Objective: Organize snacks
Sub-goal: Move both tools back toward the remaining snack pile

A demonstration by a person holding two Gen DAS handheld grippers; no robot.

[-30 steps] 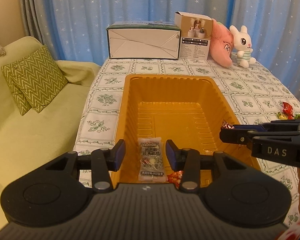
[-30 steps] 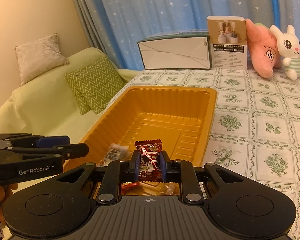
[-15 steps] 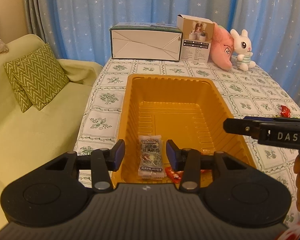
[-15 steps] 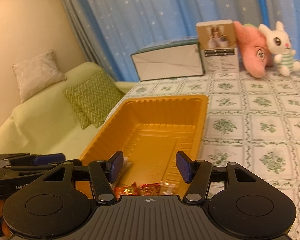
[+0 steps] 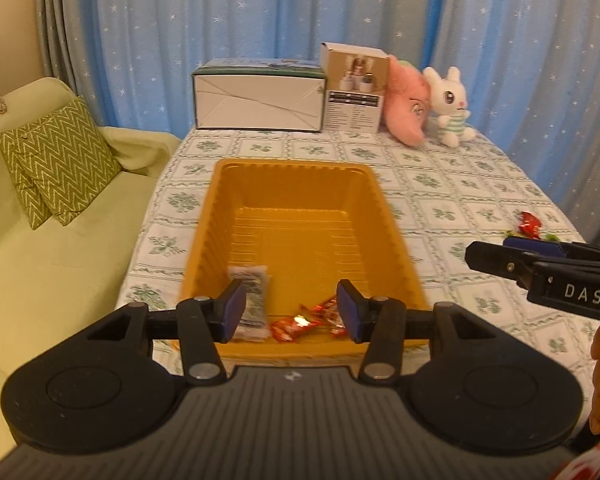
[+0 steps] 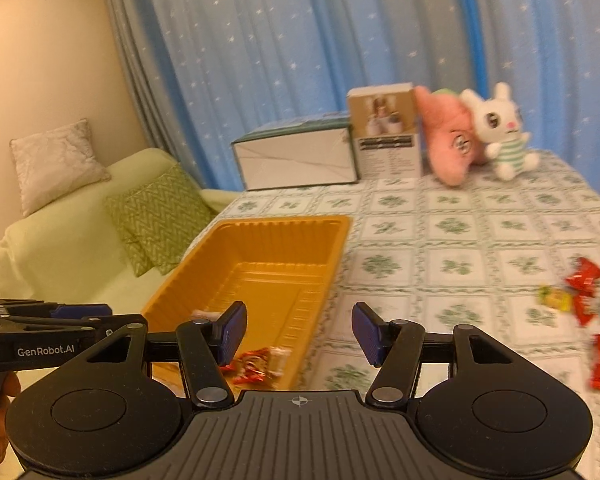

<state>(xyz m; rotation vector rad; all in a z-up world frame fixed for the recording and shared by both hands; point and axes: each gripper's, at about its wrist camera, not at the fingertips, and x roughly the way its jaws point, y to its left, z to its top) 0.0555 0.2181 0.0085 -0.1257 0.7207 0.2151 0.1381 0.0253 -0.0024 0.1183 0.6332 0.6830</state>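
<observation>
Left wrist view: both claws empty above the near end of the orange ribbed plastic tray (image 5: 384,216).

The left claw (image 5: 291,312) has just been widening, nothing between its blue pads. The right claw (image 6: 299,333) stands open, holding nothing. Red foil-wrapped candies (image 5: 300,322) and a clear packet (image 5: 254,300) lie inside the tray's near end; more red wrapped snacks (image 6: 586,276) sit near the floral-clothed surface's (image 6: 480,240) right edge.

The left gripper (image 5: 291,310), its blue-padded jaws just opened wider with nothing between them, hangs over the near end of a deep orange plastic tray (image 5: 392,236) on the table (image 5: 440,184) with the green-patterned white cloth. Inside that end lie a clear snack packet (image 5: 256,300) and red-wrapped candies (image 5: 300,322). The right gripper (image 5: 520,258) reaches in from the right, beyond it a loose red candy (image 5: 529,224).
</observation>
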